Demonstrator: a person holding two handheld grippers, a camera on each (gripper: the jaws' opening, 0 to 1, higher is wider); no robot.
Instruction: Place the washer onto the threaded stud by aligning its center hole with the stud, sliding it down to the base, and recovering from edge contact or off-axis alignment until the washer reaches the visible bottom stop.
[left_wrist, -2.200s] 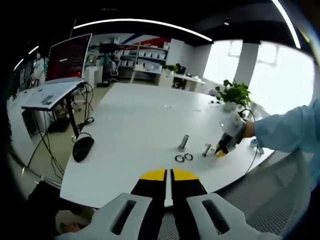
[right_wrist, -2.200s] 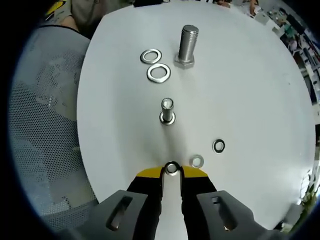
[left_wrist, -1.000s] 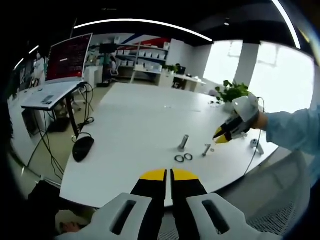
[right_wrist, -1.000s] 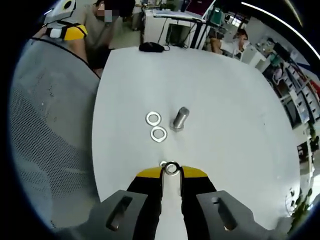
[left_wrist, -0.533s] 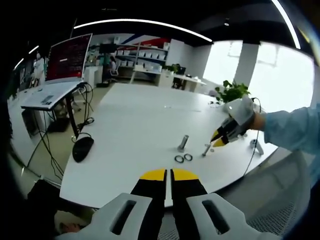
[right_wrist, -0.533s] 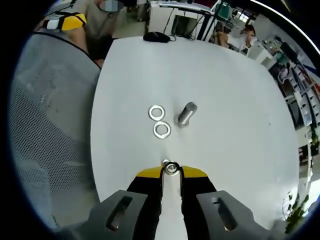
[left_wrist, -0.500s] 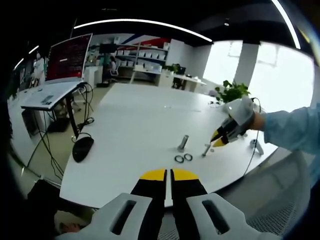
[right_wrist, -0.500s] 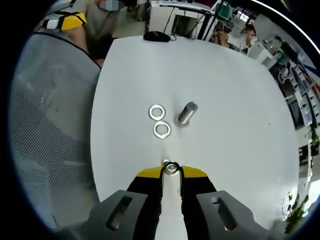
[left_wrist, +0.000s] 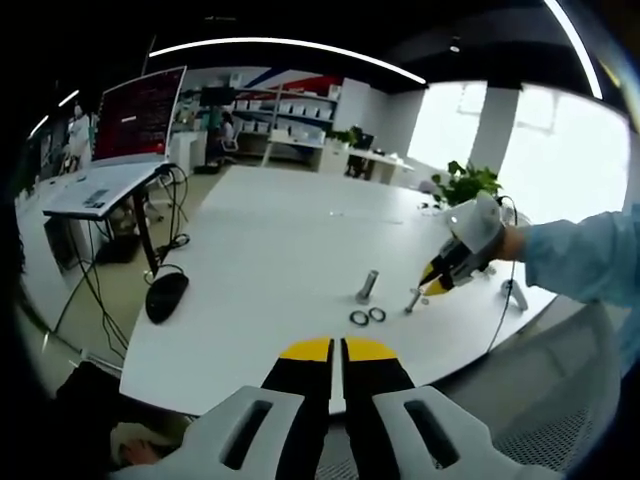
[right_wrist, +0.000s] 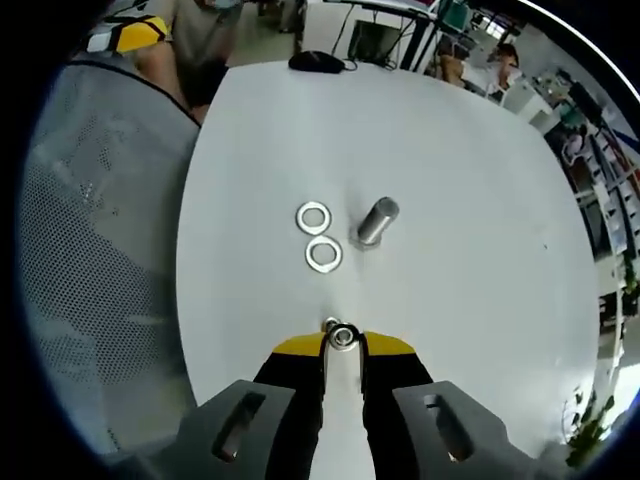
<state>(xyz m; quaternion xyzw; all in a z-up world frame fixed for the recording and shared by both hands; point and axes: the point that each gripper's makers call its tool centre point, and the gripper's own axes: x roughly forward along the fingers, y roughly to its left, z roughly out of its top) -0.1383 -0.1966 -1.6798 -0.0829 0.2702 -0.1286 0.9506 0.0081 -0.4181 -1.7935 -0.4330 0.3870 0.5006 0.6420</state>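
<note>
My right gripper (right_wrist: 343, 347) is shut on a small steel washer (right_wrist: 343, 336), held just above the top of the small threaded stud (right_wrist: 330, 325), whose tip peeks out at the washer's left edge. In the left gripper view the stud (left_wrist: 412, 299) stands upright on the white table (left_wrist: 270, 240). The right gripper (left_wrist: 438, 281) is tilted down at the stud's top, carried by a hand in a light blue sleeve. My left gripper (left_wrist: 336, 350) hovers shut over the table's near edge with nothing in it.
A large bolt (right_wrist: 377, 221) stands on its head, with two bigger washers (right_wrist: 313, 216) (right_wrist: 323, 254) lying beside it. A black mouse (left_wrist: 165, 295) lies at the table's left edge. A mesh chair (right_wrist: 90, 250) borders the table. A laptop stand (left_wrist: 110, 185) and a potted plant (left_wrist: 465, 185) sit farther off.
The right gripper picked the small washer off the table, lifted it, then came down over the small stud. The left gripper has stayed still.
</note>
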